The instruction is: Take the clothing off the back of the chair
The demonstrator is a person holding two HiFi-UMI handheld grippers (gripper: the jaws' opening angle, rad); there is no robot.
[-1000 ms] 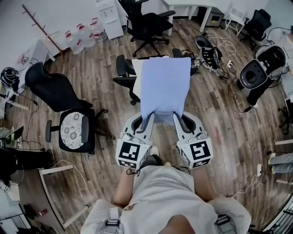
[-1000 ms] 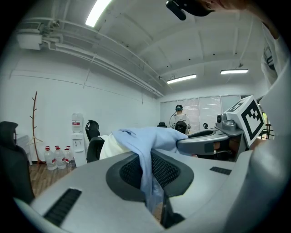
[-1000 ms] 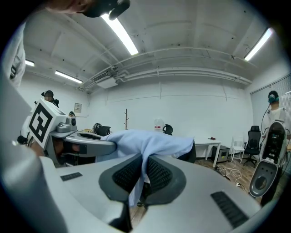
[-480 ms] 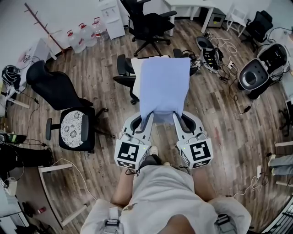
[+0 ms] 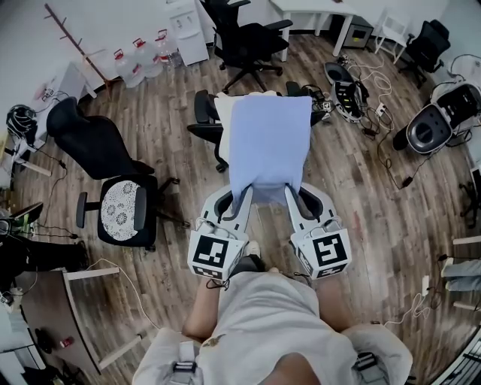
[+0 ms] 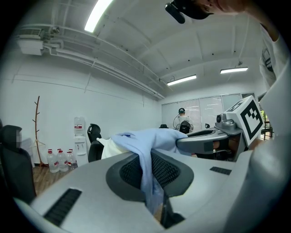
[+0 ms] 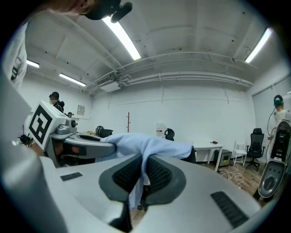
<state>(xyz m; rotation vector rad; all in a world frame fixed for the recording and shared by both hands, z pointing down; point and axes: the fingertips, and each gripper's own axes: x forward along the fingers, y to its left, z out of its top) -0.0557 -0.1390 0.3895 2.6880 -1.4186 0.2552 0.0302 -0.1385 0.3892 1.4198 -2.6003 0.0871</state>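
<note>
The wooden floor (image 5: pixel 376 210) fills the head view and carries several black office chairs. In the middle of it, directly in front of the person (image 5: pixel 259 331), stands the chair (image 5: pixel 203 129) of the task. Another chair with a white lace seat pad (image 5: pixel 119 213) stands to its left, well apart. A third chair (image 5: pixel 244 41) stands near the far edge of the floor, beside a white table (image 5: pixel 312 9).

The light blue clothing (image 5: pixel 269 143) lies spread over the back of the task chair. Its far edge rests on the top of the backrest, and its near edge is drawn toward the person, where it narrows into two corners. A cream cloth (image 5: pixel 222 109) shows from under it at the left edge of the backrest.

The left gripper (image 5: pixel 242 197) has its jaws nearly together and pinches the near left corner of the clothing. In the left gripper view the blue fabric (image 6: pixel 145 141) runs down between the two ribbed pads (image 6: pixel 169 169). The right gripper (image 5: pixel 290 195) is closed in the same way on the near right corner, with the fabric (image 7: pixel 150 148) folded between its pads (image 7: pixel 160 175). The two grippers are side by side, near each other.

Some water bottles (image 5: pixel 139 60) stand by the far left wall.
</note>
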